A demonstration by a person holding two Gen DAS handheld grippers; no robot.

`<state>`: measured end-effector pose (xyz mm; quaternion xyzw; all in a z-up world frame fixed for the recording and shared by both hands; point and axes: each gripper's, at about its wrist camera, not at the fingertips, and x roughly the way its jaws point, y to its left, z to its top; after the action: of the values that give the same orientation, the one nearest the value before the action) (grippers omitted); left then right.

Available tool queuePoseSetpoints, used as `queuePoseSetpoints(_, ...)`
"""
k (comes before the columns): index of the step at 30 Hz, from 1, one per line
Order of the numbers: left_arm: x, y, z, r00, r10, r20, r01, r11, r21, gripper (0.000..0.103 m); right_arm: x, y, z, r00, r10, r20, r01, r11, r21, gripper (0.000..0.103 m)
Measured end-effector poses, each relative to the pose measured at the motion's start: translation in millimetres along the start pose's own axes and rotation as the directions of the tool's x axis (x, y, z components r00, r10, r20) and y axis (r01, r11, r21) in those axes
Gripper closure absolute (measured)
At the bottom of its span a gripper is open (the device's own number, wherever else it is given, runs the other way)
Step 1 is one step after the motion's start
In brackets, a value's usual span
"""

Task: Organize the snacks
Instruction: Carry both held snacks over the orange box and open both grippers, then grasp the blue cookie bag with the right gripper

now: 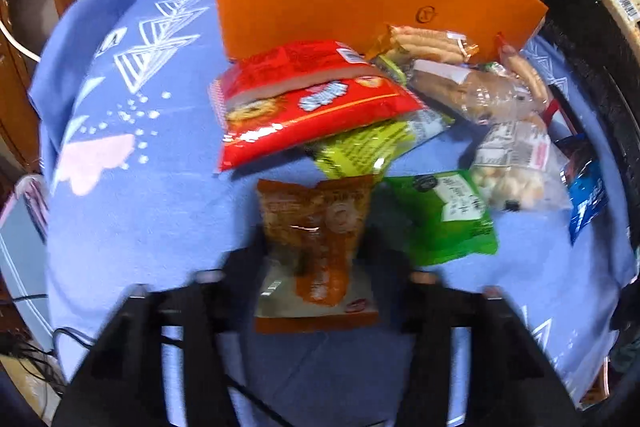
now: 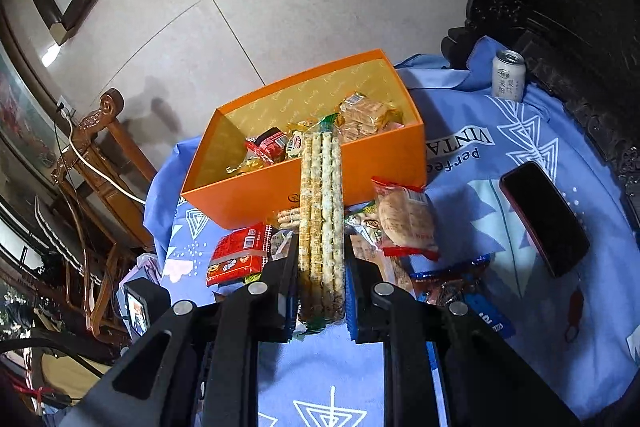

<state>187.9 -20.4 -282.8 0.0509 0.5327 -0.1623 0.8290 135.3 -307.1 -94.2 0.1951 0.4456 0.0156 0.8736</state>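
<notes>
Snacks part sorted, most still out on the cloth.

My right gripper [image 2: 320, 291] is clamped on a long cracker pack [image 2: 322, 215] below the orange box [image 2: 256, 195], which holds a few packets; my left gripper [image 1: 316, 259] stands parted around an orange pouch [image 1: 316, 247], not pinching.

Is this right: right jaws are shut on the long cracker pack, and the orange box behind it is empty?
Not quite. The right wrist view shows the orange box already holds several snacks. The rest stands: the right gripper is shut on the long cracker pack.
</notes>
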Motion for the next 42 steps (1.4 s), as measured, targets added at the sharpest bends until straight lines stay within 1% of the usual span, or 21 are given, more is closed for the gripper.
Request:
queuePoseSetpoints(1,-2.0,6.3,-0.7,1.000,-0.019,0.001,0.019,1.000,-0.024,0.068,-0.9,-0.9,-0.8,1.000,-0.002,0.001,0.002,1.000,0.002,0.085)
queuePoseSetpoints(4,-6.2,11.4,-5.4,1.000,0.007,0.016,-0.006,1.000,-0.018,0.070,-1.0,-2.9,-3.6,1.000,-0.009,-0.004,0.009,1.000,0.006,0.085)
queuePoseSetpoints(6,-14.0,14.8,-8.2,0.999,0.001,0.033,0.000,0.999,-0.041,0.070,-2.1,-3.0,-5.2,1.000,-0.011,-0.007,0.011,1.000,0.013,0.085)
queuePoseSetpoints(10,-50.7,20.0,-5.6,0.994,-0.008,0.109,0.013,0.999,-0.046,0.070,-7.5,-2.7,-6.4,1.000,-0.015,0.004,0.015,1.000,0.000,0.085)
queuePoseSetpoints(13,-85.8,18.0,6.7,0.984,-0.021,0.178,0.026,0.999,-0.025,0.070,-9.2,-3.2,-5.9,1.000,-0.007,0.008,0.007,1.000,-0.003,0.085)
queuePoseSetpoints(15,-108.0,14.3,22.4,0.974,-0.033,0.224,0.036,0.999,-0.007,0.070,-9.7,-1.6,-2.0,1.000,0.002,0.015,-0.002,1.000,-0.008,0.085)
queuePoseSetpoints(18,-137.2,8.1,58.8,0.952,-0.060,0.301,0.057,0.998,0.019,0.070,-10.8,5.3,12.0,0.999,0.024,0.044,-0.023,0.999,-0.026,0.085)
queuePoseSetpoints(20,-152.2,3.3,91.7,0.934,-0.088,0.347,0.080,0.996,0.035,0.070,-11.4,11.0,24.0,0.997,0.041,0.069,-0.038,0.998,-0.043,0.085)
queuePoseSetpoints(21,-157.1,-0.2,109.0,0.925,-0.098,0.368,0.090,0.995,0.039,0.070,-10.4,14.8,33.3,0.995,0.050,0.084,-0.046,0.997,-0.058,0.085)
queuePoseSetpoints(25,-157.5,-10.5,168.1,0.911,-0.111,0.397,0.104,0.994,0.041,0.070,0.9,26.6,73.0,0.989,0.068,0.132,-0.055,0.993,-0.101,0.085)
queuePoseSetpoints(28,-146.9,-22.8,209.4,0.911,-0.089,0.402,0.076,0.996,0.049,0.070,15.6,32.3,104.2,0.985,0.071,0.160,-0.050,0.990,-0.130,0.085)
queuePoseSetpoints(30,-135.3,-29.1,229.9,0.921,-0.058,0.386,0.045,0.998,0.043,0.068,28.0,35.4,125.3,0.983,0.070,0.171,-0.045,0.988,-0.146,0.083)
queuePoseSetpoints(31,-127.8,-32.4,241.3,0.927,-0.019,0.375,0.009,1.000,0.030,0.057,34.3,36.8,133.8,0.982,0.068,0.174,-0.041,0.987,-0.154,0.082)
queuePoseSetpoints(32,-122.3,-34.6,248.7,0.930,0.023,0.367,-0.031,0.999,0.016,0.042,41.9,38.1,141.6,0.983,0.060,0.171,-0.032,0.986,-0.162,0.067)
queuePoseSetpoints(33,-117.5,-37.3,254.9,0.931,0.077,0.356,-0.081,0.997,-0.002,0.007,53.0,40.3,151.4,0.988,0.035,0.149,-0.009,0.985,-0.173,0.030)
queuePoseSetpoints(34,-114.2,-39.5,259.0,0.926,0.153,0.346,-0.152,0.988,-0.031,0.004,59.2,40.5,156.0,0.991,0.003,0.137,0.020,0.986,-0.168,0.018)
queuePoseSetpoints(35,-113.9,-40.5,258.9,0.922,0.183,0.342,-0.181,0.983,-0.038,0.004,62.1,39.3,158.9,0.990,-0.032,0.135,0.053,0.987,-0.153,0.012)
queuePoseSetpoints(36,-113.7,-41.9,258.1,0.921,0.190,0.340,-0.190,0.981,-0.034,0.004,61.6,37.6,159.4,0.989,-0.042,0.140,0.062,0.989,-0.137,0.012)
queuePoseSetpoints(38,-114.7,-43.1,253.7,0.918,0.200,0.344,-0.200,0.979,-0.034,0.004,60.1,36.5,155.1,0.990,-0.023,0.137,0.042,0.990,-0.137,0.007)
queuePoseSetpoints(39,-115.0,-43.6,251.2,0.919,0.201,0.340,-0.201,0.979,-0.035,0.004,59.1,36.1,150.7,0.990,-0.037,0.133,0.055,0.989,-0.138,0.004)
queuePoseSetpoints(42,-117.1,-42.4,244.0,0.928,0.197,0.316,-0.192,0.980,-0.048,0.004,53.0,32.4,135.9,0.992,-0.060,0.108,0.074,0.988,-0.133,0.004)
